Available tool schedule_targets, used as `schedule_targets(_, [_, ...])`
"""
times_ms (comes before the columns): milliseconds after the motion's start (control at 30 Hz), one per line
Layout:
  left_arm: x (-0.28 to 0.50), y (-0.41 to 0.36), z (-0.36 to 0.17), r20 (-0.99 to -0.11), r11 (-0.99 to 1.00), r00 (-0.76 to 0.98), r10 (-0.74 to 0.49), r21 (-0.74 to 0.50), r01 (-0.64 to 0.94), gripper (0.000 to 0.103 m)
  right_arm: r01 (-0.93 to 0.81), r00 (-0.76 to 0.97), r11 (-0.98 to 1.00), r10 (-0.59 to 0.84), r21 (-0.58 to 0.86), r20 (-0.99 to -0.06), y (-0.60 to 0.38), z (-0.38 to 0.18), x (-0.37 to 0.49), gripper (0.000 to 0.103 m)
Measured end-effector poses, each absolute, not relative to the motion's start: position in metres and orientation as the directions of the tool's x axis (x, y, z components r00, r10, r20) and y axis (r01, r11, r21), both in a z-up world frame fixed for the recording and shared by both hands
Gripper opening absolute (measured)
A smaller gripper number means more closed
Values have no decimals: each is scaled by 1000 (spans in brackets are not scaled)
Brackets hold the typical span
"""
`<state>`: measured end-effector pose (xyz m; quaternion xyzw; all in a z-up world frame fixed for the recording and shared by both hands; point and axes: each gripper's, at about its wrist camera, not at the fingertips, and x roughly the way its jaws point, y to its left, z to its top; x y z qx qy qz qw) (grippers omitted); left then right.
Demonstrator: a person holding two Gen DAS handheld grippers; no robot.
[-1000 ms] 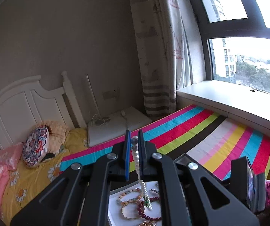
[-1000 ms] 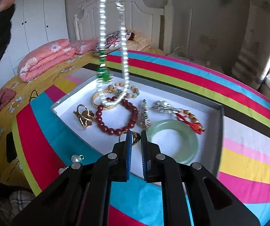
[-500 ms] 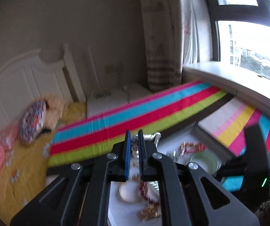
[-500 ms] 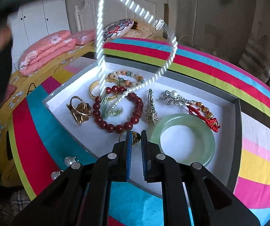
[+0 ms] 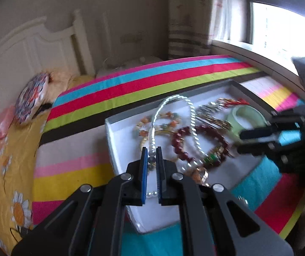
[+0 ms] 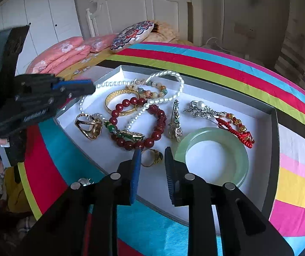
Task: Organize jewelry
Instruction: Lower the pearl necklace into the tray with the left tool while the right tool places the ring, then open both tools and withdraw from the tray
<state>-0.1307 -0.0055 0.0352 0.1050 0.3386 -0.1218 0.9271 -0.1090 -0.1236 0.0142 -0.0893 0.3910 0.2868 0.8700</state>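
A white tray (image 6: pixel 233 98) of jewelry lies on the striped cloth. My left gripper (image 5: pixel 151 150) is shut on a pearl necklace (image 5: pixel 193 115), which now lies across the tray's pieces (image 6: pixel 173 79). My right gripper (image 6: pixel 151 155) is open, just above a gold ring (image 6: pixel 152 157) at the tray's near edge. A dark red bead bracelet (image 6: pixel 161 123), a gold bangle (image 6: pixel 110 100), a green jade bangle (image 6: pixel 214 134), a large gold ring (image 6: pixel 88 125), brooches (image 6: pixel 203 111) and a red cord charm (image 6: pixel 237 128) lie in the tray. The left gripper also shows in the right wrist view (image 6: pixel 88 88).
The tray sits on a round table with a striped cloth (image 6: pixel 237 68). Two small loose pieces (image 6: pixel 85 181) lie on the cloth near the front left of the tray. A bed with pillows (image 6: pixel 67 51) stands behind. A window (image 5: pixel 280 21) is at the right.
My left gripper has come down from high above the tray to its left edge, and the hanging pearl necklace has been laid across the jewelry. My right gripper has opened.
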Motion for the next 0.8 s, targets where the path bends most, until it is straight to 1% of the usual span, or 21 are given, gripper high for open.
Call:
schedule_targets(33, [-137,-6,35,-636,947,759,-141,138,291,7,-580,521,811,438,73,-733,-123,15,-110,36])
schedule_targets(67, [-146,-7,37,-604,938,783,-152,162,307,7,-589,515,805,445,75,-732,-123,14,-112,39])
schedule_targets(100, [-149,-8,38,-598,934,784,-165,162,319,7,-589,519,805,447,74,-729,-123,14,-112,39])
schedule_targets(233, [-134,-6,35,-625,949,771,-119,156,273,7,-584,520,807,452,85,-725,-124,15,-112,41])
schedule_targets(367, [-108,-6,35,-654,963,743,-141,85,257,9,-576,543,813,460,87,-703,-127,18,-117,47])
schedule_targets(400, [-102,-9,32,-667,962,733,-136,88,258,12,-577,548,812,467,91,-693,-129,20,-119,50])
schedule_targets(433, [-95,-12,29,-689,960,712,-137,86,268,23,-577,554,811,475,96,-683,-131,21,-121,58])
schedule_targets(467, [-89,-15,26,-707,957,692,-144,78,279,33,-573,565,814,476,95,-675,-133,23,-122,68])
schedule_targets(500, [-85,-17,24,-722,956,675,-149,70,285,55,-571,570,815,478,96,-669,-135,24,-123,69])
schedule_targets(533, [-84,-18,22,-720,958,679,-144,72,279,70,-574,572,813,487,103,-660,-137,25,-124,69])
schedule_targets(600, [-87,-14,22,-715,961,685,-140,68,267,76,-573,584,812,499,111,-641,-140,29,-126,69])
schedule_targets(667, [-93,-6,24,-705,961,688,-171,36,276,79,-567,600,816,501,109,-623,-146,34,-129,69])
schedule_targets(700, [-96,-2,27,-697,961,695,-179,27,274,86,-564,608,819,498,104,-618,-147,36,-131,69])
schedule_targets(733, [-104,5,33,-674,969,722,-155,39,244,92,-555,624,827,489,94,-610,-151,40,-134,69])
schedule_targets(767, [-110,8,37,-655,974,743,-136,49,222,93,-551,630,829,487,94,-605,-154,42,-134,69])
schedule_targets(800, [-119,14,43,-630,978,767,-125,49,200,98,-546,635,831,492,104,-595,-158,46,-137,69])
